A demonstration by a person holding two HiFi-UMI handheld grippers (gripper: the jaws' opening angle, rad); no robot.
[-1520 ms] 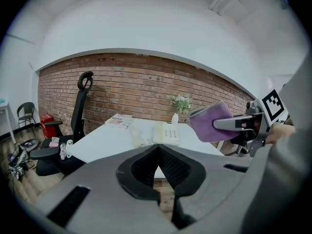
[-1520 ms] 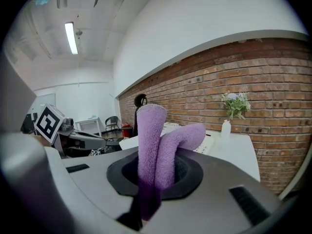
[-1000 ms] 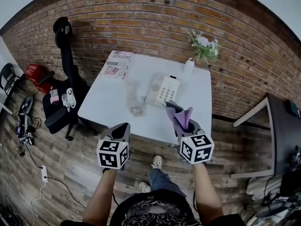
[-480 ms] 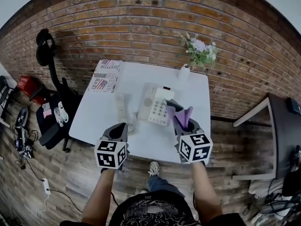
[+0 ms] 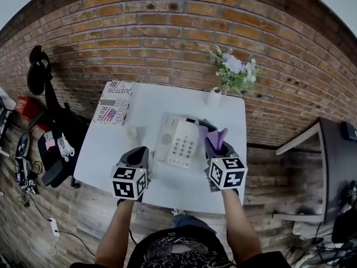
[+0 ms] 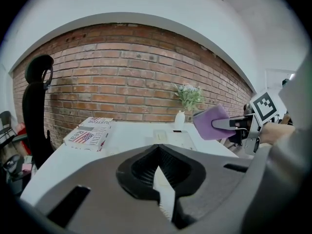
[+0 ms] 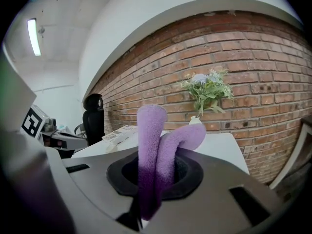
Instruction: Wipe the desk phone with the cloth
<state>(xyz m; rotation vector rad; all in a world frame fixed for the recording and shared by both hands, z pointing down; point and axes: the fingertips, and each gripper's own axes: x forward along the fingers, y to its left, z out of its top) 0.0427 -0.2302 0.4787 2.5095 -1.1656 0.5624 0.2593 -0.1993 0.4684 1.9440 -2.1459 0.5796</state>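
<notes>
The white desk phone (image 5: 178, 142) lies in the middle of the white table (image 5: 234, 121), and its handset (image 5: 134, 134) seems to rest off the cradle to its left. My right gripper (image 5: 213, 144) is shut on a purple cloth (image 5: 215, 138), held just above the phone's right edge; the cloth (image 7: 152, 140) sticks up out of the jaws in two folds. My left gripper (image 5: 139, 154) hovers near the table's front edge, left of the phone, shut and holding nothing. From the left gripper view the phone (image 6: 173, 137) lies ahead, with the cloth (image 6: 211, 123) to the right.
A printed box (image 5: 114, 101) lies at the table's back left corner. A white vase of flowers (image 5: 215, 96) stands at the back, against the brick wall. A black office chair (image 5: 53, 121) stands left of the table. A second table (image 5: 329, 149) is at the right.
The person has stepped up to the table, so the phone now lies between the two grippers. The right gripper still holds the cloth; the left stays shut.
</notes>
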